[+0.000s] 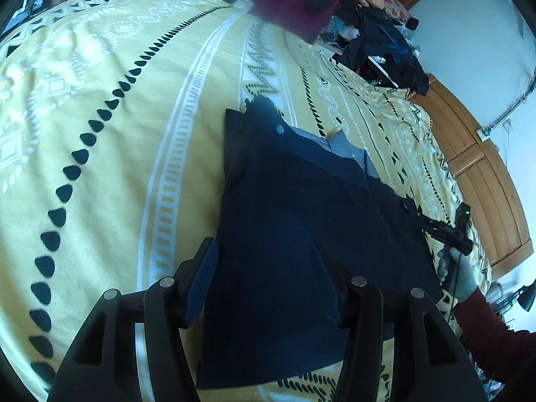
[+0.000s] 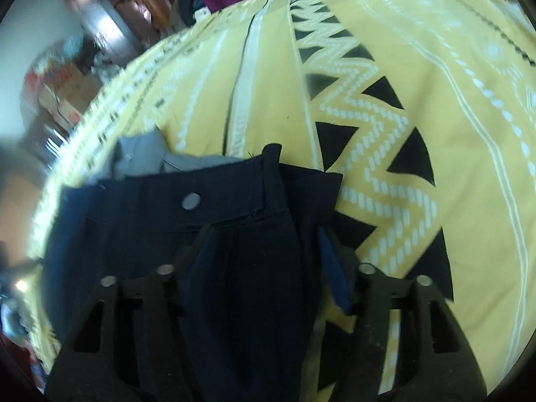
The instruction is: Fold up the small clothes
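Observation:
A dark navy pair of shorts (image 1: 284,207) lies flat on the yellow patterned bedspread (image 1: 100,134), with its grey lining (image 1: 345,149) showing at the waist. My left gripper (image 1: 264,261) is open and low over the near end of the shorts, which run between its fingers. In the right wrist view the waistband with a metal button (image 2: 191,201) faces me. A raised fold of the shorts (image 2: 254,268) fills the gap of my open right gripper (image 2: 264,251). From the left wrist view the right gripper (image 1: 435,229) rests at the shorts' right edge, held by a gloved hand (image 1: 459,274).
A heap of dark clothes (image 1: 382,43) and a maroon garment (image 1: 298,3) lie at the far end of the bed. Wooden cabinets (image 1: 482,181) stand along the right. Cardboard boxes (image 2: 67,93) and a wooden shelf (image 2: 134,3) stand beyond the bed's edge.

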A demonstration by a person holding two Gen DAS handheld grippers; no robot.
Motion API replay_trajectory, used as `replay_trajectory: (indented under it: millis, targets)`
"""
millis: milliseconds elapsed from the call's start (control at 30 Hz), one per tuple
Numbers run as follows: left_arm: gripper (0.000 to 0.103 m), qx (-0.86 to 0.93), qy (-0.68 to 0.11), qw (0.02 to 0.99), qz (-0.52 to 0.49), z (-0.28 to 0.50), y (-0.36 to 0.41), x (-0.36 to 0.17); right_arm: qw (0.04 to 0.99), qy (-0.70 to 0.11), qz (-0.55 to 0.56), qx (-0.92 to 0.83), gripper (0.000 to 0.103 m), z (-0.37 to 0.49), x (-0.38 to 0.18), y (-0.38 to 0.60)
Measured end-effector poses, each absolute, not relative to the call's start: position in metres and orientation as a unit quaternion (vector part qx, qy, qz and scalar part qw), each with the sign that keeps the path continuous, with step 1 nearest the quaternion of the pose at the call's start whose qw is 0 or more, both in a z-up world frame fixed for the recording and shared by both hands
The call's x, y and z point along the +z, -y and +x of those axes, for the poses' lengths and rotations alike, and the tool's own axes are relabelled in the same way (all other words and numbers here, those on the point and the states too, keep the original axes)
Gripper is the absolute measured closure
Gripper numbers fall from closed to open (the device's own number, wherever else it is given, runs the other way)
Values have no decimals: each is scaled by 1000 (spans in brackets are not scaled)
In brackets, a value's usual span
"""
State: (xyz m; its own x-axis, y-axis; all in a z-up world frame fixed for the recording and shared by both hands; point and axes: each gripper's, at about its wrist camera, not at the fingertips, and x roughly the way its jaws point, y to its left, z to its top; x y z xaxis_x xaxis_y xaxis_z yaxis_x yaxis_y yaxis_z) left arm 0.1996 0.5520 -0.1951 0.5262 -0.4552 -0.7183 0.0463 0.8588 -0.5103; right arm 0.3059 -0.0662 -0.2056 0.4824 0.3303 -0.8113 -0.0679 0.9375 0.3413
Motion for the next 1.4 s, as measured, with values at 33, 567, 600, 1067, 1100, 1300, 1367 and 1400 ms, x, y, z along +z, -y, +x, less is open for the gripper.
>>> replay_trajectory:
  millis: [33, 567, 600, 1067, 1100, 1300, 1367, 1400]
  targets:
    - [45, -148, -464, 845, -221, 199, -553, -195, 853, -493, 131, 115, 48, 307, -206, 67]
    - [40, -143, -470, 841, -226, 200, -538, -206, 839, -505, 129, 155, 93, 320, -214, 64]
    - [40, -144, -468, 842, -227, 199, -537, -204, 838, -506, 129, 156, 95, 318, -213, 65]
    - [40, -142, -462, 831, -276, 126, -541, -198, 865, -495, 32, 81, 66, 292, -177, 62]
    - [40, -143, -460, 830, -282, 118, -539, -198, 877, -474, 37, 75, 61, 279, -160, 62]
    - [40, -148, -460, 814, -322, 89, -525, -214, 869, -471, 93, 119, 42, 219, -156, 31]
    - [40, -136, -452, 812, -344, 95, -525, -223, 860, -482, 111, 127, 42, 202, -166, 20]
    - [40, -126, -444, 813, -355, 98, -527, -225, 855, -487, 121, 132, 42, 194, -171, 14]
